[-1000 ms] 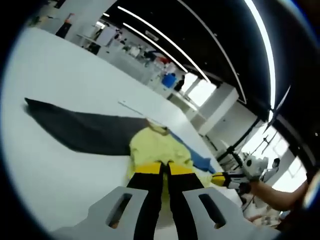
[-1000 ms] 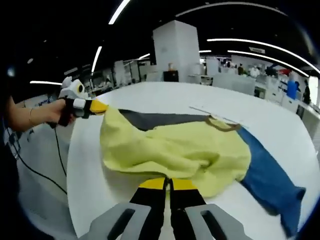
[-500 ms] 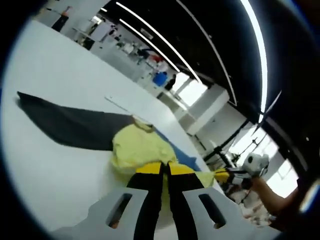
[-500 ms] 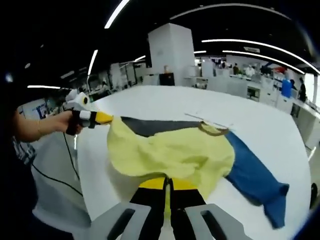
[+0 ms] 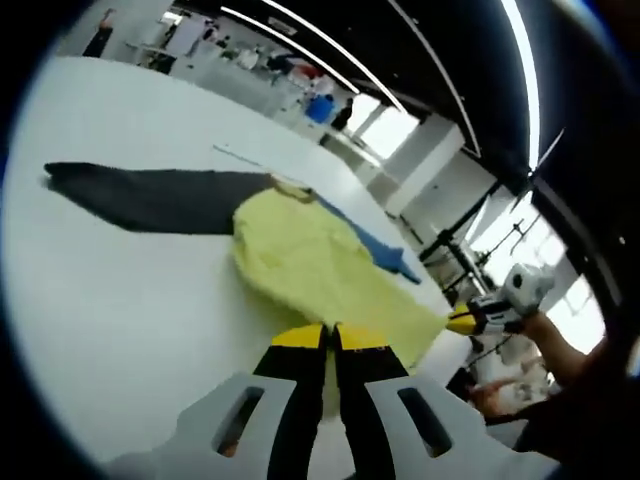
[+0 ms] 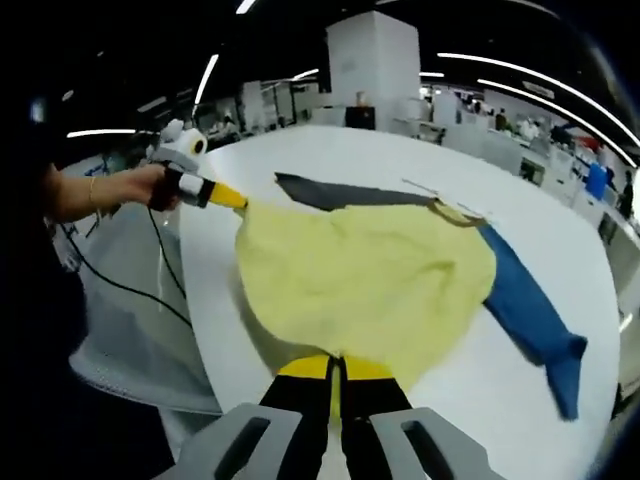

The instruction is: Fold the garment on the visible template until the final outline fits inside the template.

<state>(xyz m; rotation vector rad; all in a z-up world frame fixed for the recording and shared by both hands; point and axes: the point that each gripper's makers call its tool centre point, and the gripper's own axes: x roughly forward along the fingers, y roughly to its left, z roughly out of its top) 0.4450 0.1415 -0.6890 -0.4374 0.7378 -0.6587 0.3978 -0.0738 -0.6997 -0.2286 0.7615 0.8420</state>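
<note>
While both grippers grip its near hem, the yellow garment body (image 6: 365, 280) has spread out flatter over the white table (image 6: 330, 160) than half a second ago, its dark sleeve (image 6: 345, 193) and blue sleeve (image 6: 528, 315) trailing out sideways. Left gripper (image 5: 332, 338) and right gripper (image 6: 335, 368) are clamped on the cloth. Stretching the hem probably readies the next fold

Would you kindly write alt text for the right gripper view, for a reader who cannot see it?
A yellow garment with one dark grey sleeve and one blue sleeve is held stretched above a white table. The right gripper pinches its near edge with jaws shut, and the left gripper, in a person's hand, grips the far corner.
</note>
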